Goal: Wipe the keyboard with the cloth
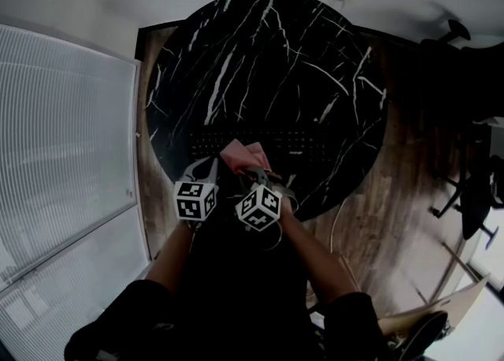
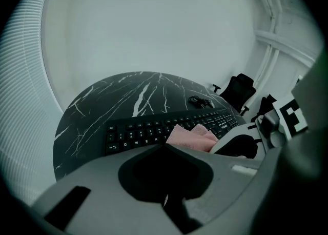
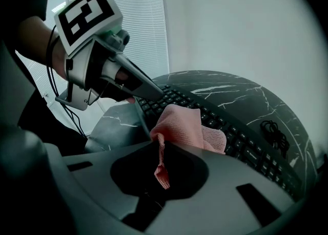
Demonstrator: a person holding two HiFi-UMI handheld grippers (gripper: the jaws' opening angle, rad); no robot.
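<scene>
A black keyboard (image 1: 272, 143) lies along the near edge of the round black marble table (image 1: 268, 60). A pink cloth (image 1: 242, 154) is bunched over the keys at the keyboard's near middle. My right gripper (image 1: 253, 172) is shut on the cloth (image 3: 182, 126), and a strip of it hangs down between the jaws (image 3: 160, 167). My left gripper (image 1: 209, 164) is just left of the cloth, its jaws together with nothing in them. In the right gripper view, the left gripper's fingertips (image 3: 151, 91) reach the keyboard's (image 3: 236, 136) left end. The left gripper view shows keyboard (image 2: 143, 131) and cloth (image 2: 192, 137).
A coiled black cable (image 2: 201, 101) lies on the table beyond the keyboard. White blinds (image 1: 63, 154) fill the left. A black office chair (image 1: 476, 194) stands at the right on the wooden floor (image 1: 394, 217). The person's arms reach in from below.
</scene>
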